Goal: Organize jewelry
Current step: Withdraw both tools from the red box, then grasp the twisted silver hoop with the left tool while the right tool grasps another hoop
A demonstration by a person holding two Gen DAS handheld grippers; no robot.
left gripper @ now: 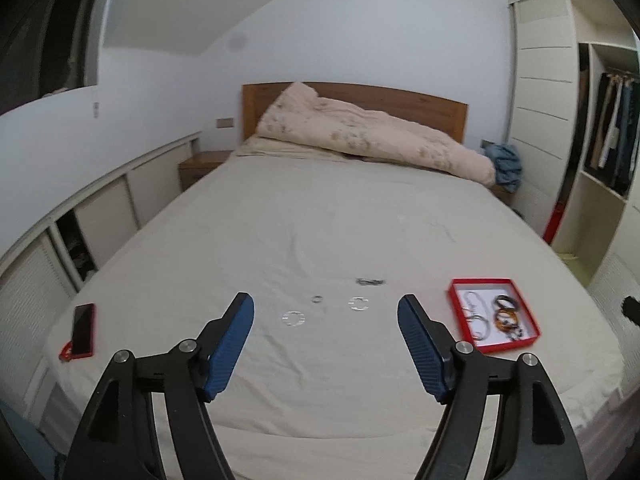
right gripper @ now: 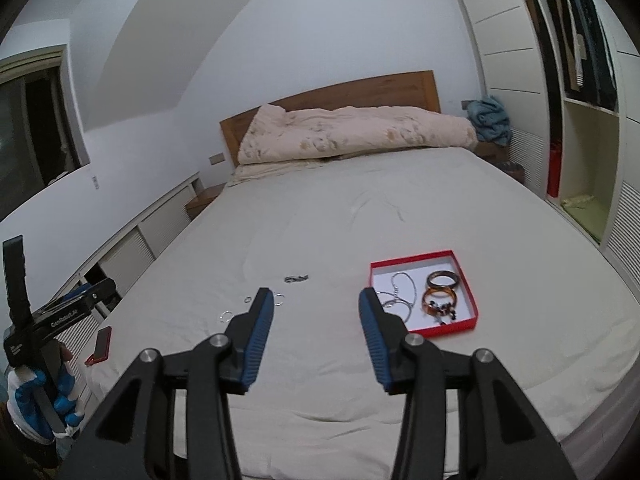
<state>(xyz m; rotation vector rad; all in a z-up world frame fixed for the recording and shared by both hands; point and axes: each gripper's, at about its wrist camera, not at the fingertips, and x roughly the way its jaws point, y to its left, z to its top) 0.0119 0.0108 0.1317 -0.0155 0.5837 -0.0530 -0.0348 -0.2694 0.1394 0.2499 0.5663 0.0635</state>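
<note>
From the foot edge of the bed (left gripper: 320,216), we look along both pairs of fingers toward the headboard (left gripper: 400,100). Our right wrist view sits nearer the red tray (right gripper: 424,258); both views share the loose rings (left gripper: 293,318).

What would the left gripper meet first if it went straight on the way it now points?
Probably the bare bed sheet. The open left gripper points between two silver rings, a smaller ring just beyond. Depth is unclear, so it could clip one.

Dim even indoor light, soft shadows, slight blur, heavy fisheye distortion w/ dark corners
</note>
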